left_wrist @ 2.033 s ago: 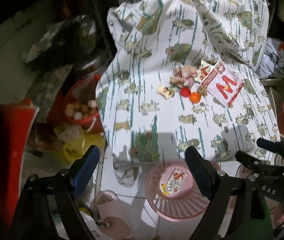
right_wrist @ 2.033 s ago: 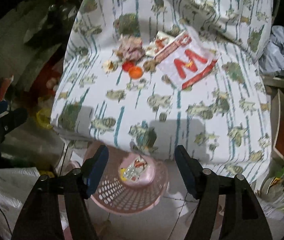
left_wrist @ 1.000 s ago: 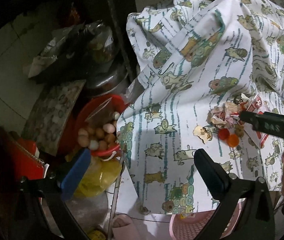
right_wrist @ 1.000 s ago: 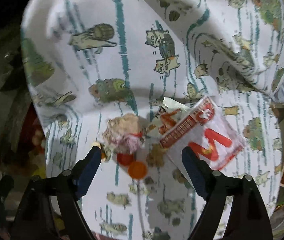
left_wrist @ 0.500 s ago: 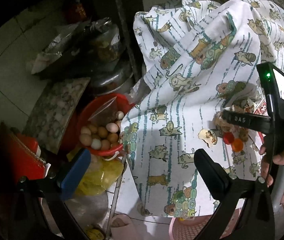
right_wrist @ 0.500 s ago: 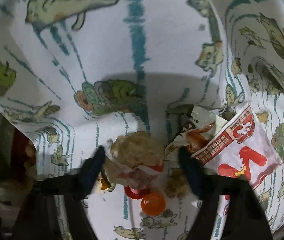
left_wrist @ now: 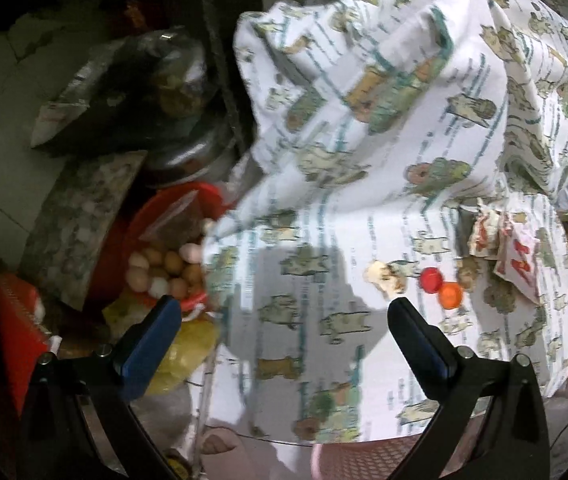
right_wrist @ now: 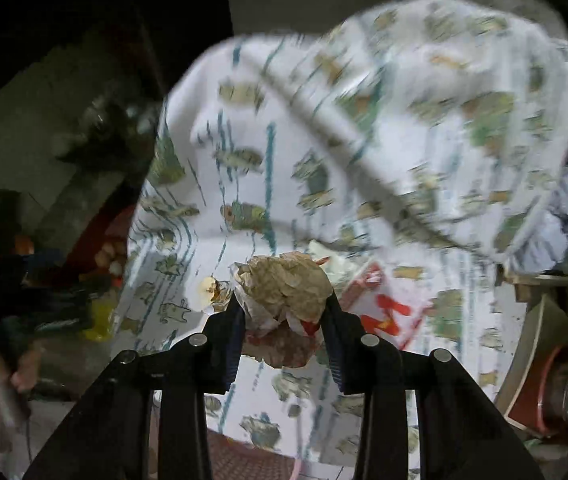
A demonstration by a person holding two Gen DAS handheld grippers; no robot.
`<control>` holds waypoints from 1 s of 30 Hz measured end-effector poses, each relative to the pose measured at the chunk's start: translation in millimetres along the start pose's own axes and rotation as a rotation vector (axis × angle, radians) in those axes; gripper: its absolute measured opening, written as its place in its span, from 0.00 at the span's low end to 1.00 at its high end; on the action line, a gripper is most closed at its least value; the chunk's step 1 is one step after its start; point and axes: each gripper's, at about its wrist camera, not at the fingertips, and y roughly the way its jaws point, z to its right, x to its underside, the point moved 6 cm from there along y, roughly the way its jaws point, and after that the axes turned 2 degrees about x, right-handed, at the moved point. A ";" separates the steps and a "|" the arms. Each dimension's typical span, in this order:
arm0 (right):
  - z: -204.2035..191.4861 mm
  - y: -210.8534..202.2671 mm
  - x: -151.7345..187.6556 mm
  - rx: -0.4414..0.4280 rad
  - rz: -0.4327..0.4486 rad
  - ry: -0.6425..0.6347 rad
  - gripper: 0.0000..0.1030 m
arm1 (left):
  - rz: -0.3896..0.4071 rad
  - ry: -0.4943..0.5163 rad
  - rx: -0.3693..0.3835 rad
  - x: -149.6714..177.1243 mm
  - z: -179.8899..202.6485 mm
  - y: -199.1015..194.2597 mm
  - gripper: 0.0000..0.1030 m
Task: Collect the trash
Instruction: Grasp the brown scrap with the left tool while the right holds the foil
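place: cluttered home storage corner | evidence: egg basin (left_wrist: 164,268), cartoon-print cloth (left_wrist: 364,160), tiled floor

Left claw (left_wrist: 284,320) spread wide above cloth (left_wrist: 364,200); two caps (left_wrist: 440,286) ahead.

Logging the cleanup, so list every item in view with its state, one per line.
Right claw: shut on crumpled paper wad.
Crumpled paper wad: gripped, raised off the cloth.
Left claw: open, holding nothing.
Red bottle cap: lying on the cloth.
Orange bottle cap: lying beside the red one.
Snack wrapper: flat on the cloth.
Pink basket: below the cloth edge.
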 end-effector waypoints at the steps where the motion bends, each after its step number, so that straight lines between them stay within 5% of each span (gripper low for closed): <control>1: 11.0 -4.7 1.5 0.014 0.016 0.026 0.37 | -0.015 -0.004 0.014 -0.2 5.1 4.0 0.99; 8: 69.1 22.2 12.2 0.086 -0.067 0.132 0.37 | -0.139 -0.034 0.137 3.3 48.0 37.4 0.78; 13: 85.7 29.2 13.3 0.056 -0.090 0.183 0.37 | -0.210 0.033 0.084 7.6 78.0 61.2 0.66; 19: 87.6 32.0 10.9 0.075 -0.089 0.154 0.37 | -0.274 -0.136 0.171 3.7 82.5 91.0 0.50; 24: 84.8 29.2 11.4 0.062 -0.086 0.134 0.37 | -0.310 -0.240 0.163 7.4 75.3 113.1 0.35; 30: 89.3 24.2 11.5 0.049 -0.082 0.142 0.37 | -0.303 -0.215 0.136 6.4 85.7 119.5 0.35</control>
